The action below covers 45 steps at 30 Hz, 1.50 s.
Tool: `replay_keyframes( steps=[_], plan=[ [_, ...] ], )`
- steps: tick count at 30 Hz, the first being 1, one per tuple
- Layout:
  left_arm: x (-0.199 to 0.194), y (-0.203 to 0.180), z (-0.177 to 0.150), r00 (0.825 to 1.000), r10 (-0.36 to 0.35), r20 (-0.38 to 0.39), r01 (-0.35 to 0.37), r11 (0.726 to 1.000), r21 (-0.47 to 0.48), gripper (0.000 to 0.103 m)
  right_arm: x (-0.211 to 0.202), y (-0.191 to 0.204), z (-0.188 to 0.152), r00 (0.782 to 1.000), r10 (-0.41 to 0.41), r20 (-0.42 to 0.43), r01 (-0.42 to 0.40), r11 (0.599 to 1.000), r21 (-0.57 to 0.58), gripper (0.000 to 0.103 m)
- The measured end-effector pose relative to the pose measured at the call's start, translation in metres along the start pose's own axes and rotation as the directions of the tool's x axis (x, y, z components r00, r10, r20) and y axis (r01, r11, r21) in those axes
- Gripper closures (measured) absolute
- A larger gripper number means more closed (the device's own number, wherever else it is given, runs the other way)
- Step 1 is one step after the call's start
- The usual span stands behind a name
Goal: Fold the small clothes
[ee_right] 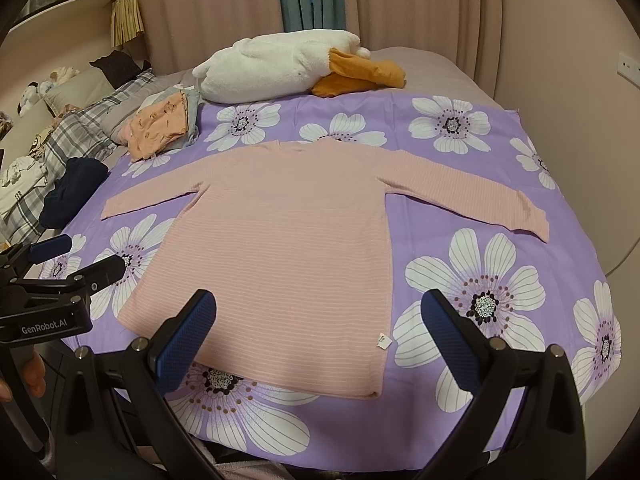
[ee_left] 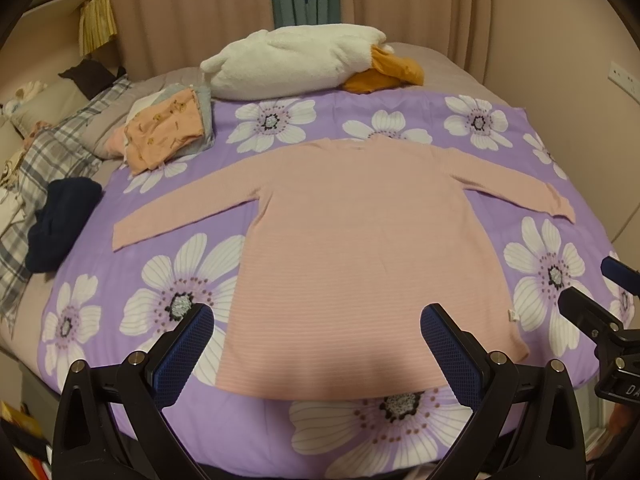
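A pink long-sleeved striped top (ee_left: 360, 240) (ee_right: 280, 236) lies flat on the purple flowered sheet (ee_left: 160, 280) (ee_right: 500, 280), both sleeves spread out, hem toward me. My left gripper (ee_left: 316, 320) hovers open above the hem, nothing between its blue pads (ee_left: 196, 332). My right gripper (ee_right: 318, 308) is also open, above the hem's right part, near a small white tag (ee_right: 383, 341). The left gripper (ee_right: 76, 258) shows at the left edge of the right wrist view; the right gripper (ee_left: 592, 292) shows at the right edge of the left wrist view.
A pile of folded small clothes (ee_left: 168, 132) (ee_right: 160, 128) sits at the sheet's far left corner. A white plush with orange parts (ee_left: 296, 64) (ee_right: 280, 68) lies at the back. A dark navy garment (ee_left: 60, 220) (ee_right: 72, 192) and plaid bedding (ee_left: 60, 148) are left.
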State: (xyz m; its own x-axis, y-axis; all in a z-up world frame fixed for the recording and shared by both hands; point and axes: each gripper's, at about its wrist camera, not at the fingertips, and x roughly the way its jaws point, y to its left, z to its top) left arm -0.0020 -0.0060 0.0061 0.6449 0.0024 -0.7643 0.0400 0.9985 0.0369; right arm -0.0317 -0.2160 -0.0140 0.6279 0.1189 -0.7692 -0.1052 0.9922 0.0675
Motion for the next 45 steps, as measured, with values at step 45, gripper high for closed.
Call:
replay_keyframes(
  steps=[45],
  plan=[
    [0.107, -0.011, 0.01, 0.942, -0.313, -0.123, 0.296, 0.945, -0.138, 0.001, 0.091, -0.206, -0.018, 0.992, 0.087, 0.089, -0.124, 0.755, 0.644, 0.001]
  ],
)
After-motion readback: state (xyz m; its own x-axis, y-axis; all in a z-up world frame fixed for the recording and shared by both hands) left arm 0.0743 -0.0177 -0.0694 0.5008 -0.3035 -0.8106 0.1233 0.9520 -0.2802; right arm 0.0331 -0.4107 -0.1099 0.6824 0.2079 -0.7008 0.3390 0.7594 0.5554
